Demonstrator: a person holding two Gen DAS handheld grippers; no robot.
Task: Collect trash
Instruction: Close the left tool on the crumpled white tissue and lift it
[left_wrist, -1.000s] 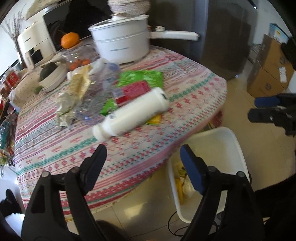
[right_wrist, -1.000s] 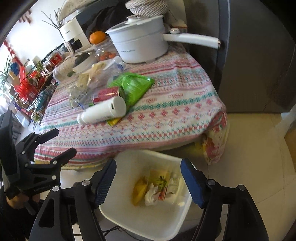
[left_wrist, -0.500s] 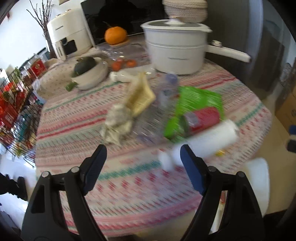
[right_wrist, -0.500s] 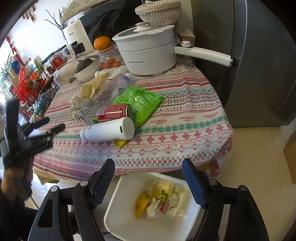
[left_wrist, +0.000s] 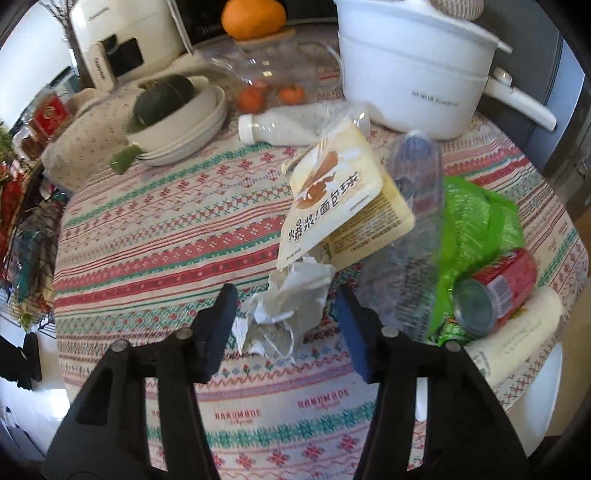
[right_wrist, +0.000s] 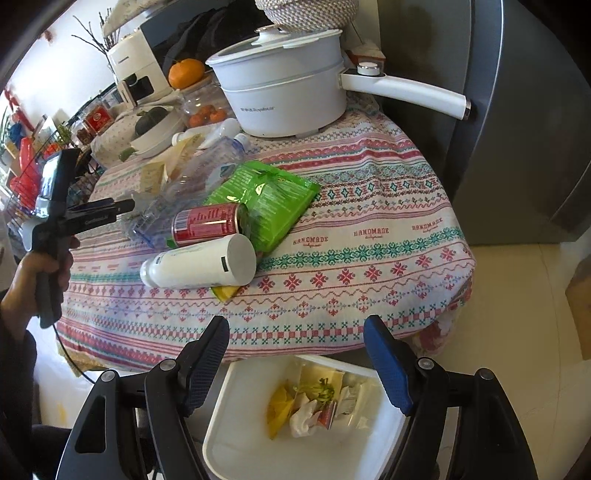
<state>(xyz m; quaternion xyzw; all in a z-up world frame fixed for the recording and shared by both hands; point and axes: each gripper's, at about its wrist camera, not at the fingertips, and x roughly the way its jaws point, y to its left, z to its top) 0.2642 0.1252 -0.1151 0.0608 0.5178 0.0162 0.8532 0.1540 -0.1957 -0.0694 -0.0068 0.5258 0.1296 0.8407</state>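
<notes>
Between spread left claw (left_wrist: 286, 317), crumpled tissue (left_wrist: 291, 306), unheld, right claw (right_wrist: 297, 354) wide, empty.

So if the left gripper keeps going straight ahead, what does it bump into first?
Most likely the crumpled tissue. The left gripper is open, with the tissue lying between its fingertips, just in front of the snack bag. Depth is hard to judge, so it may still be slightly above the tissue.

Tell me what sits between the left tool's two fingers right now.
In the left wrist view, the crumpled white tissue lies on the tablecloth between the open left tool's fingers, its lower part between the tips. Neither finger clearly touches it.
</notes>
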